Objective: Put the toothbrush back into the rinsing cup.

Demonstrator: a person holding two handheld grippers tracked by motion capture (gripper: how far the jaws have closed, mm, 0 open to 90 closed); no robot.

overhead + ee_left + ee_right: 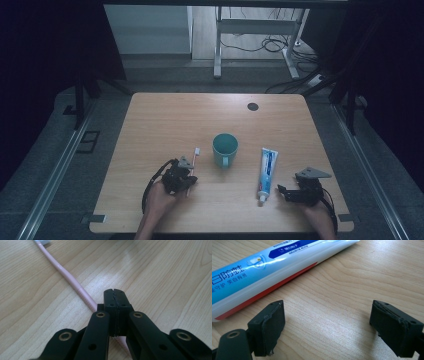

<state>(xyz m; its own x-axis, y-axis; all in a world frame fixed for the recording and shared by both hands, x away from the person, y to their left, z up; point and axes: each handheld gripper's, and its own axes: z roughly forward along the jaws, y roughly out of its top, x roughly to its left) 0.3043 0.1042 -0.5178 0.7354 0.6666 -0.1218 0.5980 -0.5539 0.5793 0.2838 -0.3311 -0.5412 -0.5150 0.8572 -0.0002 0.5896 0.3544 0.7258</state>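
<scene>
A pink toothbrush with a white head lies on the wooden table, left of a teal cup. My left gripper rests over its handle end. In the left gripper view the jaws are pressed together, and the toothbrush runs beneath them toward the upper left. A blue and white toothpaste tube lies right of the cup, cap toward me. My right gripper sits just right of the cap. Its jaws stand open on bare wood beside the tube.
A dark round cable hole sits near the table's far right. Beyond the far edge stand a white desk frame and loose cables on the floor. Metal rails run along both sides of the table.
</scene>
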